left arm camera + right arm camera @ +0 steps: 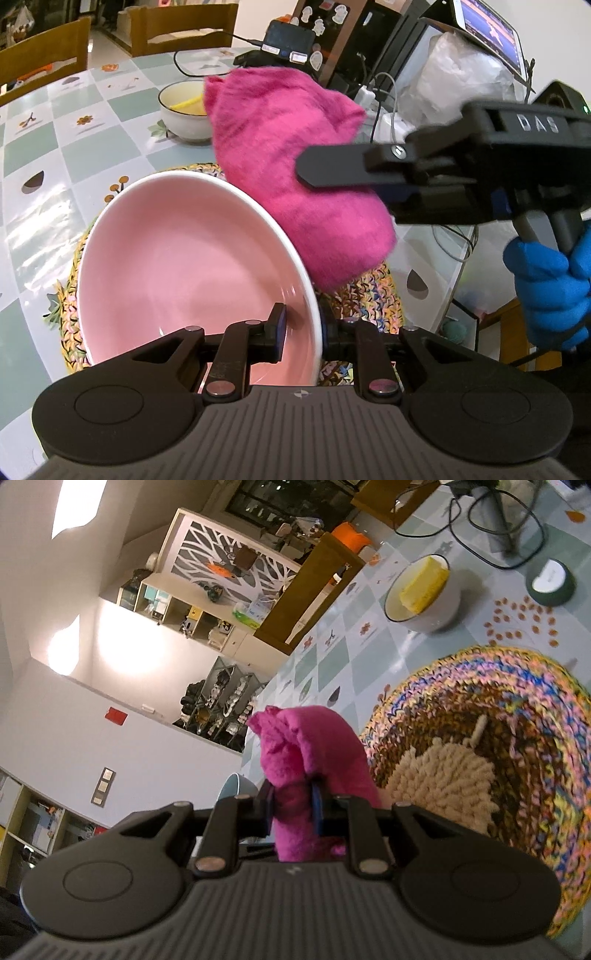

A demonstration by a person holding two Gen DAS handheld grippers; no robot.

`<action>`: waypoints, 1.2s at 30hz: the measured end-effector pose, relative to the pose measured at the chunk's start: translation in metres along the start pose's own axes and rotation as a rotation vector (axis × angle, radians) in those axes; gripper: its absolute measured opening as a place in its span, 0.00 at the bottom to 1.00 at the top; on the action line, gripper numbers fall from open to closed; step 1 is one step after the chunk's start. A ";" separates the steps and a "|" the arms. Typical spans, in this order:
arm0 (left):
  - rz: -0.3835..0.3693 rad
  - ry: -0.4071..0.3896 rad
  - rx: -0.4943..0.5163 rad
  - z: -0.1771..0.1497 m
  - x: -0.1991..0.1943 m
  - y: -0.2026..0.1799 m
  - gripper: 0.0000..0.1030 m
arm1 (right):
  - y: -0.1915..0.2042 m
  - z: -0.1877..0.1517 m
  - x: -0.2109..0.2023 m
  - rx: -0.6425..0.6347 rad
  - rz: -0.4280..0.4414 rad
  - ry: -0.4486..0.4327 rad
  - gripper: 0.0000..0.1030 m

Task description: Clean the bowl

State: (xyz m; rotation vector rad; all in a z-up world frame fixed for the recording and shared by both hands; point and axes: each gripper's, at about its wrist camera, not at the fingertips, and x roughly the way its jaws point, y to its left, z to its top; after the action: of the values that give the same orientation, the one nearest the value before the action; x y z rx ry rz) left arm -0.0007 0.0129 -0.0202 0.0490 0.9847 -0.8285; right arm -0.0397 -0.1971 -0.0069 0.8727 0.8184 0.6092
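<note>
Jaws first: my left gripper [300, 326] is pinched narrow on the wall of the pink bowl [184, 258], one pad inside, the other outside the white rim, so the bowl is tipped up on edge with its open face turned away to the left of my jaws. My right gripper [293, 801] is clamped tight on a folded magenta cloth [295, 173], which sticks out well past the fingertips.

So the thing that matters: from the left wrist view the cloth hangs above and to the right of the bowl's rim, outside the bowl, not inside it. It looks close to the rim, maybe brushing it, but I can't tell if it's touching. To wipe, I reckon the cloth has to come over the rim, leftward and down into the pink hollow. The right hand is the only one free to do that; the left is busy being the stand.

Pose-wise, the left gripper points steeply down at the bowl. The right one comes in from the right side nearly level and rolled over, with my blue glove [546, 291] on its handle.

Under the bowl is a braided mat [517, 738] with a beige fluffy pad [443, 782] on it. Further off on the checked table [74, 122] sits a white bowl [424, 602] with a yellow sponge [424, 587].
</note>
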 end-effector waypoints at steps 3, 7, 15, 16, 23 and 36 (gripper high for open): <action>0.010 0.007 0.003 -0.001 0.001 0.001 0.21 | 0.000 0.006 0.009 -0.015 -0.007 0.017 0.20; 0.016 0.009 0.012 -0.003 0.000 0.002 0.22 | 0.000 0.015 0.021 -0.034 -0.026 0.039 0.20; 0.012 0.014 0.025 -0.005 0.001 0.001 0.24 | -0.005 0.030 0.042 -0.045 -0.041 0.069 0.21; 0.010 0.015 0.022 -0.005 0.001 0.001 0.24 | -0.007 0.031 0.045 -0.041 -0.043 0.073 0.21; 0.005 0.019 0.028 -0.007 0.002 0.001 0.26 | -0.025 0.037 0.060 0.019 -0.049 0.095 0.21; 0.002 0.019 0.025 -0.008 0.002 0.000 0.28 | -0.058 0.023 0.063 0.143 -0.084 0.100 0.20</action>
State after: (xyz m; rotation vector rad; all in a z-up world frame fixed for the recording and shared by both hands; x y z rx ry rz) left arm -0.0056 0.0151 -0.0266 0.0797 0.9917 -0.8399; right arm 0.0218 -0.1898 -0.0705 0.9385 0.9937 0.5281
